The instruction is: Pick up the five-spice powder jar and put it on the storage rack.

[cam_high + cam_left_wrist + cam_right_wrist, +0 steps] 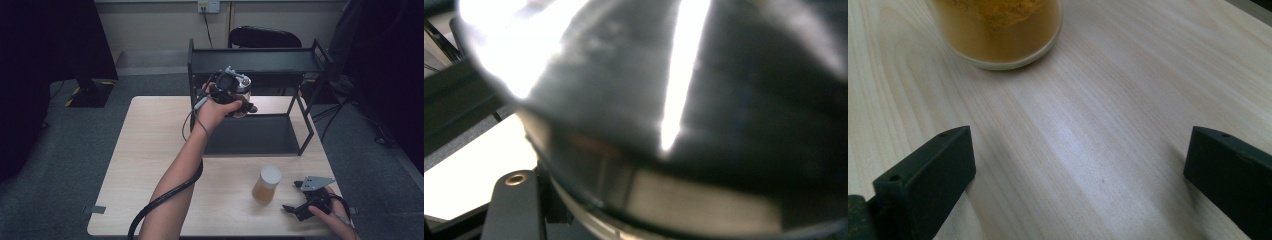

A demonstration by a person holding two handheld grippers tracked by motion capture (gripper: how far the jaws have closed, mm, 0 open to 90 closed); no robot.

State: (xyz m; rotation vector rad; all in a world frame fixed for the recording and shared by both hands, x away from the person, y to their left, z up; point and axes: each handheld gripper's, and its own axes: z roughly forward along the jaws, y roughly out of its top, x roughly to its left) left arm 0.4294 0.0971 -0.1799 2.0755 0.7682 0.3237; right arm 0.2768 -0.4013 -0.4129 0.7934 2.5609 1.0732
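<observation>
My left gripper is raised in front of a black two-tier rack, between its top and bottom shelves. It is shut on a small jar with brownish contents. In the left gripper view the jar's dark glossy surface sits right against the camera, with one black jaw beside it at the lower left. A second jar with a white lid and amber contents stands on the table near the front right. My right gripper rests open just right of it. Its jaws stand wide apart over bare wood, below the amber jar.
The light wooden table has free room on its left half. The rack's bottom shelf holds nothing. A dark chair stands behind the rack, and a black stand is on the floor at far left.
</observation>
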